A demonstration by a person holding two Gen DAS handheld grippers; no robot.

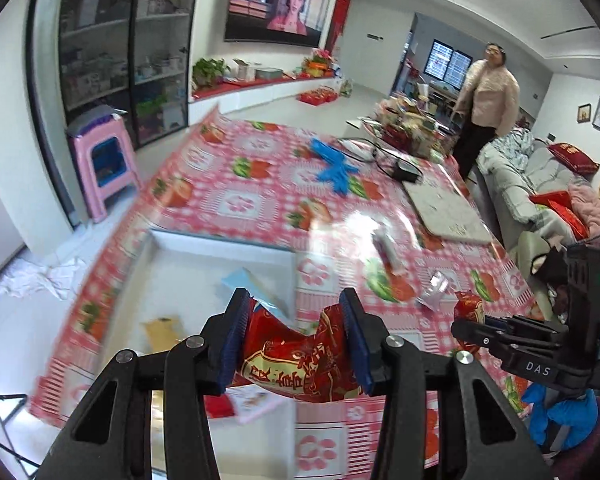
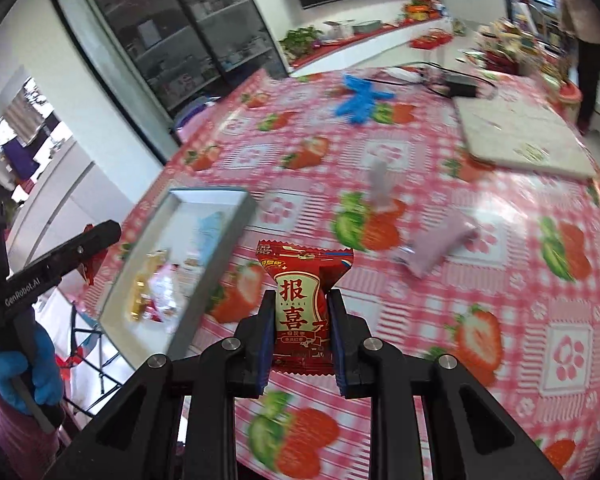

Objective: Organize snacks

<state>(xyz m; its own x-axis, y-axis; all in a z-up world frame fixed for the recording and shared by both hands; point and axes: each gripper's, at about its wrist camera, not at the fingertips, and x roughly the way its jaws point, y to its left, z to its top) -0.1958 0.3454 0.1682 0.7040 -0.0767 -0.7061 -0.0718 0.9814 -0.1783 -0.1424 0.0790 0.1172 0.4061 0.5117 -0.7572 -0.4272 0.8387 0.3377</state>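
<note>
My left gripper point(image 1: 294, 300) is shut on a crumpled red snack packet point(image 1: 296, 356), held above the near edge of a white tray point(image 1: 220, 240). In the tray lie a light-blue packet point(image 1: 252, 284) and a gold one point(image 1: 164, 332). My right gripper point(image 2: 301, 296) is shut on an upright red packet with gold lettering point(image 2: 300, 276), raised over the strawberry tablecloth just right of the tray point(image 2: 216, 196). Each gripper shows in the other's view: the right one point(image 1: 466, 330) at the right, the left one point(image 2: 108, 240) at the left. A lilac packet point(image 2: 440, 248) and a pale packet point(image 2: 380, 188) lie loose on the table.
Blue gloves point(image 1: 336, 168), a black adapter with cables point(image 1: 408, 170) and a grey flat board point(image 1: 444, 208) lie farther back on the table. A person point(image 1: 488, 100) stands at the far right by a sofa point(image 1: 540, 184). A pink stool point(image 1: 104, 160) stands left of the table.
</note>
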